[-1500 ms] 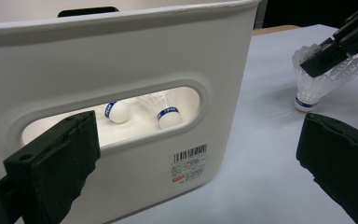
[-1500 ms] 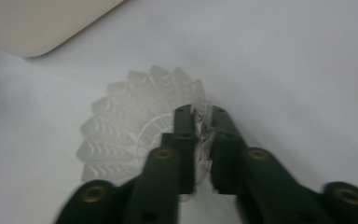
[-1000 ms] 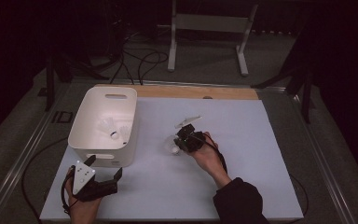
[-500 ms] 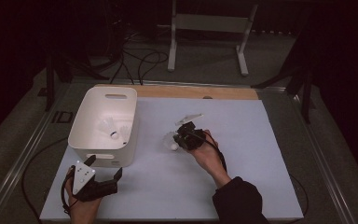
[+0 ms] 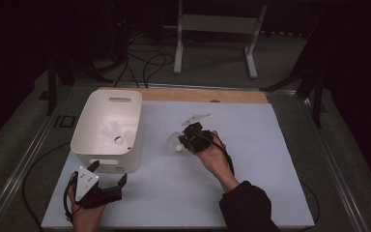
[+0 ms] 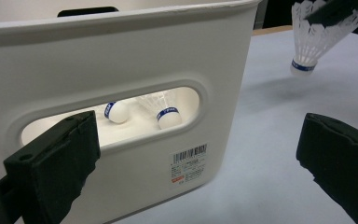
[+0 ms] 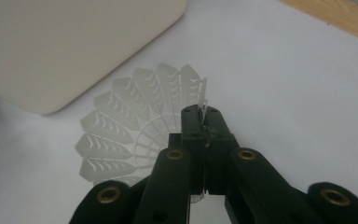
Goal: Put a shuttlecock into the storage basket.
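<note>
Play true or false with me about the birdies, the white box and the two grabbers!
1. The right gripper pinches a shuttlecock by its feather skirt. True.
2. The white bin has nothing in it. False: two shuttlecocks lie inside.
3. The left gripper is shut tight. False: its jaws stand wide apart, holding nothing.
4. The held shuttlecock is already above the bin. False: it is beside it, above the table.
5. The bin has a handle slot. True.

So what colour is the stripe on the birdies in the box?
Blue, on the shuttlecocks inside the box; clearest in the left gripper view.
</note>
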`<state>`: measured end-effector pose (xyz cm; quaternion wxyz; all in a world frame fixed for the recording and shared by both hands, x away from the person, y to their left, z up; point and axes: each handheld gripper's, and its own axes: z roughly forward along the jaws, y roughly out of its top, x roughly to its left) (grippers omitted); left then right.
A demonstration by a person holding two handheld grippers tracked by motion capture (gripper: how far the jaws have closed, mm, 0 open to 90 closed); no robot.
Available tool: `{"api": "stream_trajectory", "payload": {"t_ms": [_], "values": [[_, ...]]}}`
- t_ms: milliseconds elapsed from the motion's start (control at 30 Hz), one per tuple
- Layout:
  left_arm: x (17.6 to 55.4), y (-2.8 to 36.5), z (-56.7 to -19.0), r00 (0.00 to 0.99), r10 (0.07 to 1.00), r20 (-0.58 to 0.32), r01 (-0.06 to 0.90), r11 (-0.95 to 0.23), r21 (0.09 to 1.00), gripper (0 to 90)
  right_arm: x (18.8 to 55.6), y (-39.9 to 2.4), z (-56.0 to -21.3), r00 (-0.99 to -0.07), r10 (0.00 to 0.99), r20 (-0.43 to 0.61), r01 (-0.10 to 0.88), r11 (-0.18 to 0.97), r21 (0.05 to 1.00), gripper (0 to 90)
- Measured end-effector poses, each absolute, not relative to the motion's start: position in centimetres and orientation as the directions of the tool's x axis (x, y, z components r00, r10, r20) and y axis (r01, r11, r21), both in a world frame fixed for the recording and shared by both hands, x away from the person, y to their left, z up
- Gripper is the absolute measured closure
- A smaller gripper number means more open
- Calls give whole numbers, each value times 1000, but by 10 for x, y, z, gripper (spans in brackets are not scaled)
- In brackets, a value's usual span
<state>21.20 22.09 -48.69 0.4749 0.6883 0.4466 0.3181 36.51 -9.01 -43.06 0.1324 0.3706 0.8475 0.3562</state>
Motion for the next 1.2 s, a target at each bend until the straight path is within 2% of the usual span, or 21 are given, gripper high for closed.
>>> {"api": "stream_trajectory", "payload": {"t_ms": [1200], "values": [[212,221,-487,398,917,11,313,-148,938,0,377,-87,-401,-672,739,42,516,426,743,892]]}}
